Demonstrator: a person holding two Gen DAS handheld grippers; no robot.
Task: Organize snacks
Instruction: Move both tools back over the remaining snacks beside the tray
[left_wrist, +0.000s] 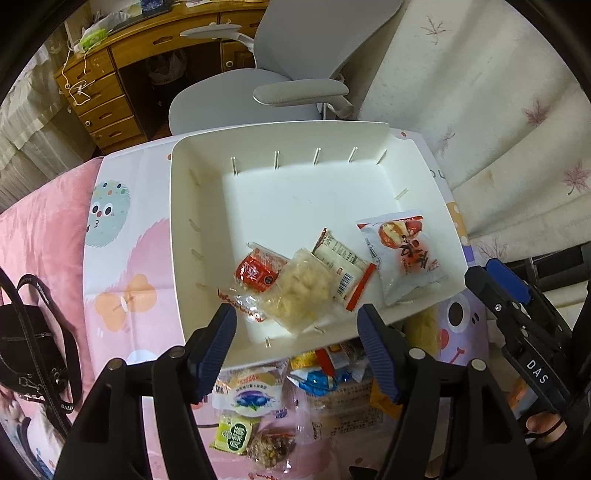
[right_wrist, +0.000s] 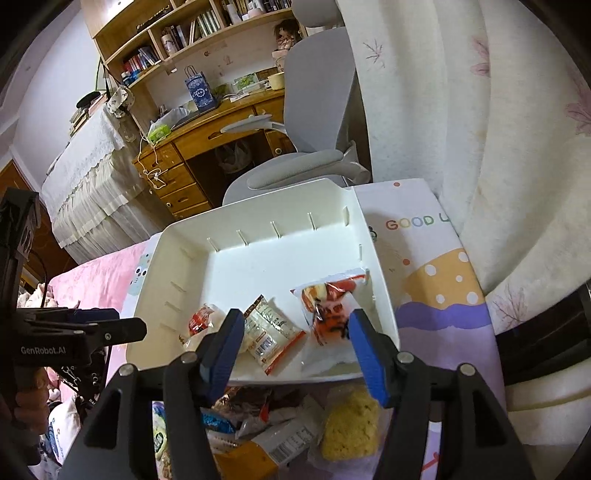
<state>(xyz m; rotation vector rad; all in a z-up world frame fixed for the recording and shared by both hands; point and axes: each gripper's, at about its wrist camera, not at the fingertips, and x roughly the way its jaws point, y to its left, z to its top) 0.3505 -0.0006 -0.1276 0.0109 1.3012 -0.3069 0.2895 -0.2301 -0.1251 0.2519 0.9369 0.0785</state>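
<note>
A white tray (left_wrist: 181, 236) lies on a cartoon-print mat. Along its near side lie a red packet (left_wrist: 256, 275), a pale yellow pastry in clear wrap (left_wrist: 301, 291), a white barcode packet (left_wrist: 343, 266) and a red-and-white packet (left_wrist: 402, 251). My left gripper (left_wrist: 297, 326) hangs open over the tray's near edge, above the pastry, with nothing between its pads. My right gripper (right_wrist: 295, 328) is open too, over the tray (right_wrist: 162, 291), with the barcode packet (right_wrist: 269, 332) and red-and-white packet (right_wrist: 328, 314) lying below it. Loose snacks (left_wrist: 255, 398) are piled in front of the tray.
The pile holds a yellow noodle cake (right_wrist: 351, 424), a green packet (left_wrist: 234, 434) and a blue packet (left_wrist: 317, 380). A black bag (left_wrist: 33, 350) lies left on the pink bedspread. A grey office chair (left_wrist: 288, 74) and a wooden desk (left_wrist: 110, 74) stand beyond; cream fabric (left_wrist: 498, 110) rises at right.
</note>
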